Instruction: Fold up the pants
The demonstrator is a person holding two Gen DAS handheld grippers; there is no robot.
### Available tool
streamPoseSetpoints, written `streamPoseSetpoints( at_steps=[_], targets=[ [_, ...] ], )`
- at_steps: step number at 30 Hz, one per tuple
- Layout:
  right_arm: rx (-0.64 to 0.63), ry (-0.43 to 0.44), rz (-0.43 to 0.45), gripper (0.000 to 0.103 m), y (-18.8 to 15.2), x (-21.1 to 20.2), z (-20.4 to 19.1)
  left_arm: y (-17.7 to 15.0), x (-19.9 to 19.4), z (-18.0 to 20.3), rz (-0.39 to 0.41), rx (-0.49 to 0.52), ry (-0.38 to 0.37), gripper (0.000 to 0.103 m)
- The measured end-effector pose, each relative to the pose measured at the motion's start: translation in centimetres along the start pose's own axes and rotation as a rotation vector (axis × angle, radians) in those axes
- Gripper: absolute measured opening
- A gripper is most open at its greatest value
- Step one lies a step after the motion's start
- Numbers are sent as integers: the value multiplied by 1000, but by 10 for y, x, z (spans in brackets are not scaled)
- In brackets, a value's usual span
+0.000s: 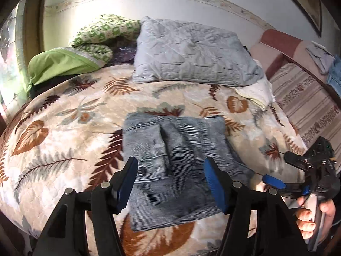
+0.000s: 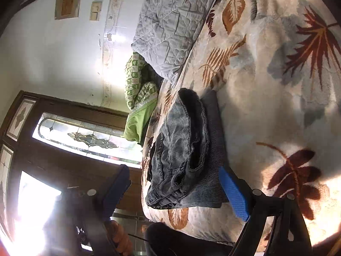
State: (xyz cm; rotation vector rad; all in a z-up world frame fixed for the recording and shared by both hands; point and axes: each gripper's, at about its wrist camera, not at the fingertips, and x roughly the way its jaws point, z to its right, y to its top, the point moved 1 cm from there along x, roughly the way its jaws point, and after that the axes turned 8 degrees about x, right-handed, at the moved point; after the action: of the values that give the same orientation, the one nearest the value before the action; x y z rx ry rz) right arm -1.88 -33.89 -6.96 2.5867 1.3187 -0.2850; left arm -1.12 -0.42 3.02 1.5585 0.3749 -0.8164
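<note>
The grey corduroy pants [image 1: 177,164] lie folded into a compact rectangle on the leaf-print bedspread [image 1: 64,132]. My left gripper [image 1: 172,183] hovers open just above their near part, holding nothing. My right gripper [image 1: 275,168] shows at the right edge of the left wrist view, open, just off the pants' right edge. In the right wrist view, rolled sideways, the folded pants [image 2: 185,155] lie between the open jaws of my right gripper [image 2: 177,189], with the stacked layers and hems showing at their edge. Nothing is gripped.
A grey quilted pillow [image 1: 191,53] lies at the head of the bed, with green patterned bedding [image 1: 93,40] to its left. A striped sofa [image 1: 302,98] with clothes on it stands to the right. A wooden door with glass panes [image 2: 64,140] is beyond the bed.
</note>
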Motion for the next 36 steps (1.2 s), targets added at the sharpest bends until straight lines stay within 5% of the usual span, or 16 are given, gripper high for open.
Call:
streamPoseSetpoints(
  at_steps=[3, 5, 9, 14, 17, 18, 19, 21, 27, 30, 32, 35, 36],
  targets=[
    [-13, 4, -60, 88, -8, 19, -12, -15, 27, -27, -94, -72, 51, 65],
    [3, -69, -53, 88, -8, 30, -11, -28, 42, -31, -133, -81, 55, 65],
    [109, -126, -42, 88, 1, 44, 4, -37, 49, -32, -121, -94, 51, 65],
    [117, -198, -69, 76, 7, 64, 2, -38, 50, -35, -123, -111, 33, 66],
    [103, -256, -67, 50, 5, 71, -1, -38, 49, -36, -119, -113, 30, 67],
    [78, -273, -63, 25, 3, 72, -5, -38, 48, -36, -119, -113, 30, 67],
    [61, -285, -51, 14, 2, 71, -9, -38, 48, -37, -117, -113, 29, 67],
    [3, -307, -23, 12, -3, 67, -22, -36, 45, -37, -115, -113, 32, 67],
    [-120, -321, 54, 11, -32, 46, -59, -24, 15, -40, 3, -122, 52, 71],
    [-112, -383, 53, 15, -28, 52, -38, -26, 37, -26, -62, -51, 94, 76],
    [-34, -447, 2, 29, -21, 61, -8, -38, 62, -17, -155, 7, 137, 76],
    [-29, -408, 47, 48, -21, 46, -8, -43, 63, -18, -138, -3, 151, 76],
    [-60, -406, 75, 64, -21, 38, -16, -42, 64, -19, -144, -11, 147, 76]
  ],
)
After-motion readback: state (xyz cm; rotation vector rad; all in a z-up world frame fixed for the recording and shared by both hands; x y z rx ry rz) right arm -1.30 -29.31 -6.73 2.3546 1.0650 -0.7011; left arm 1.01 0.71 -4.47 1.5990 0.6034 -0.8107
